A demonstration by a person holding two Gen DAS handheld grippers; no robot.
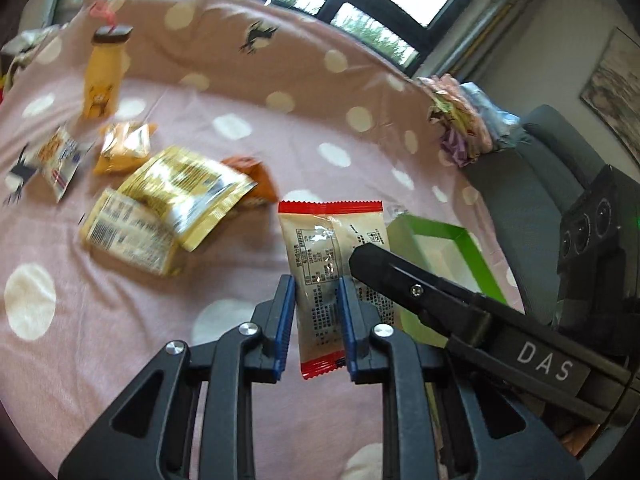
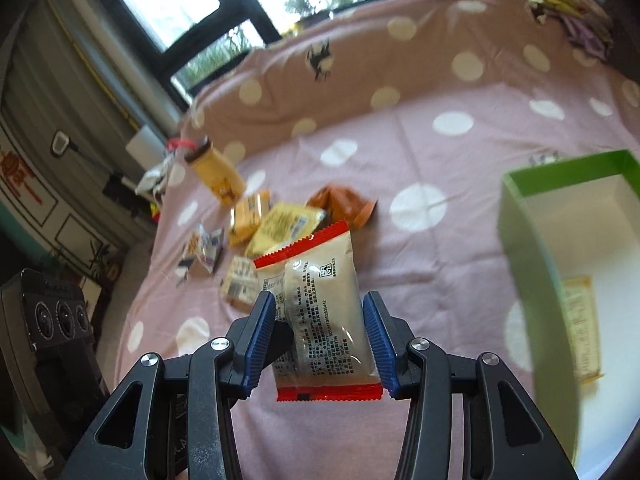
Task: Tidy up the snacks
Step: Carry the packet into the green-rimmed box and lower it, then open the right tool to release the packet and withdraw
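Observation:
A beige snack packet with red ends (image 1: 320, 276) is held between the blue pads of my left gripper (image 1: 316, 300), above the pink dotted bedsheet. In the right wrist view the same packet (image 2: 320, 304) sits between the blue pads of my right gripper (image 2: 320, 320), whose jaws stand wide around it; one pad touches its edge. My right gripper's arm (image 1: 460, 312) crosses the left wrist view just right of the packet. A green box with a white inside (image 2: 560, 264) lies to the right, with one pale packet (image 2: 580, 328) in it.
Several loose snack packets (image 1: 168, 208) lie in a pile on the bed to the left, with a yellow bottle (image 1: 102, 76) behind them. A bundle of folded cloths (image 1: 464, 120) sits at the bed's far right edge. A black device (image 2: 52, 320) stands at left.

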